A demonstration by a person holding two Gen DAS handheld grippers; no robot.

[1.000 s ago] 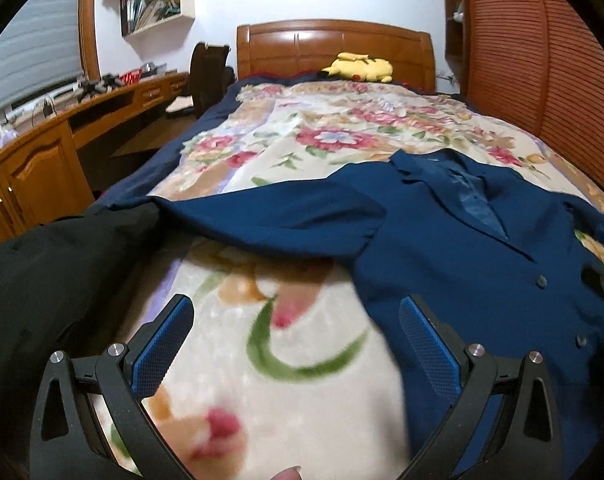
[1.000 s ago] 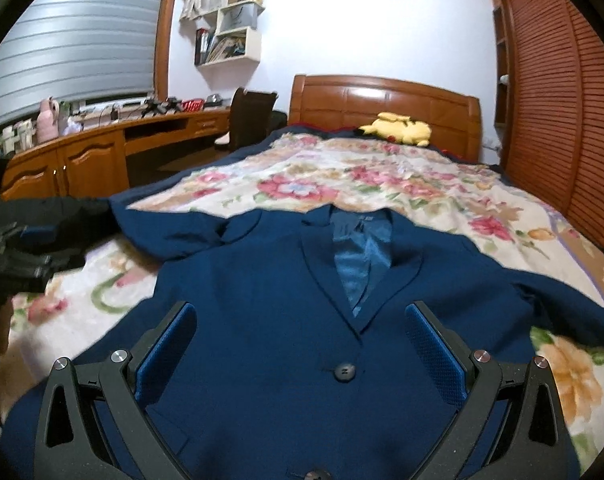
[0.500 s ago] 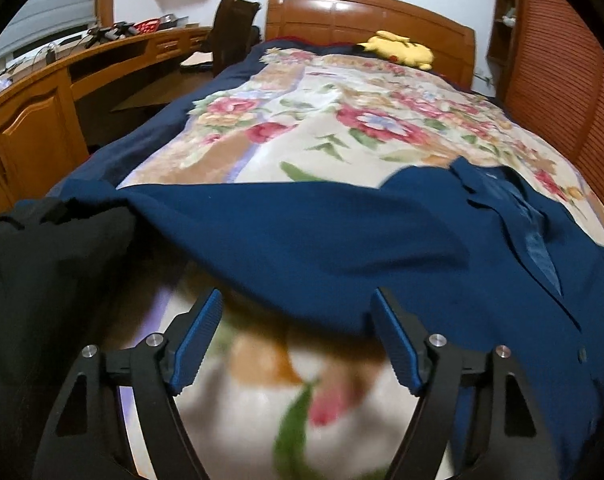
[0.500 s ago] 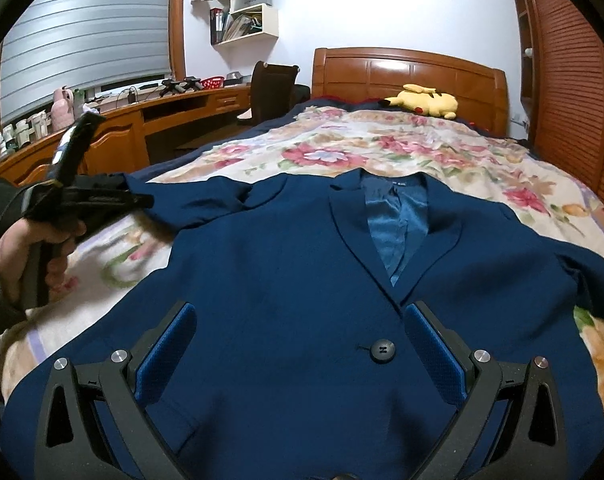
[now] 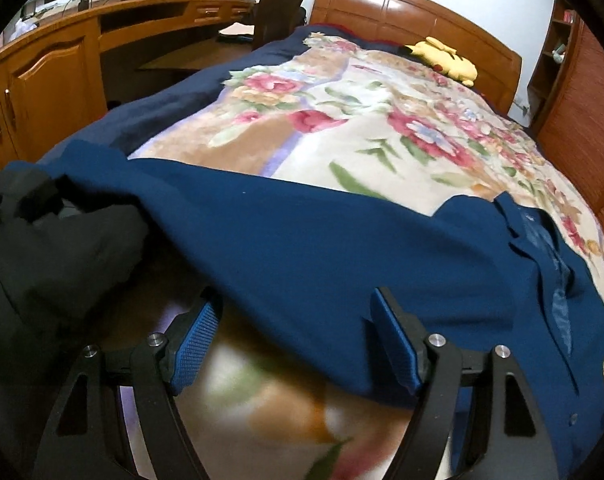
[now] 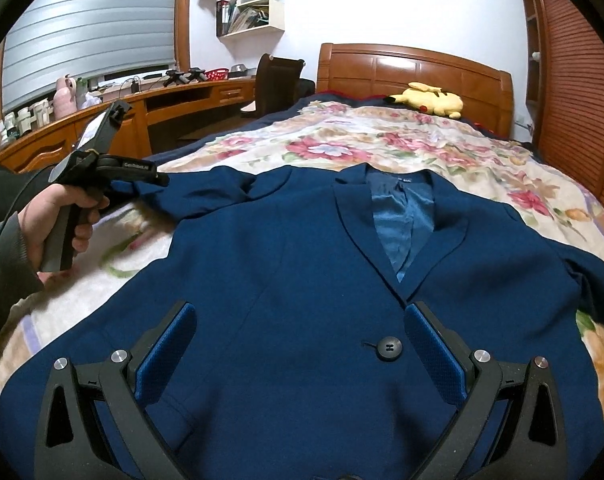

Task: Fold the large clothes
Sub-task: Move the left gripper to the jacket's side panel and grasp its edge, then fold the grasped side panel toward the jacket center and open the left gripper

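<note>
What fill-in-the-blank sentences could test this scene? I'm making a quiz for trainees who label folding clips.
1. The blue jacket lies spread on a blanket printed with ____.
2. The left gripper has just been closing around the jacket's ____.
3. A ____ plush toy lies by the headboard.
4. The right gripper hovers with its jaws ____.

Missing words: flowers; sleeve; yellow; open

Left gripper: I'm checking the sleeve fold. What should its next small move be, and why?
Probably finish closing on the sleeve. The left gripper has just been closing, with the sleeve's edge between its fingers but not yet pinched, and the jacket lies flat, ready for the sleeve to be folded across.
</note>
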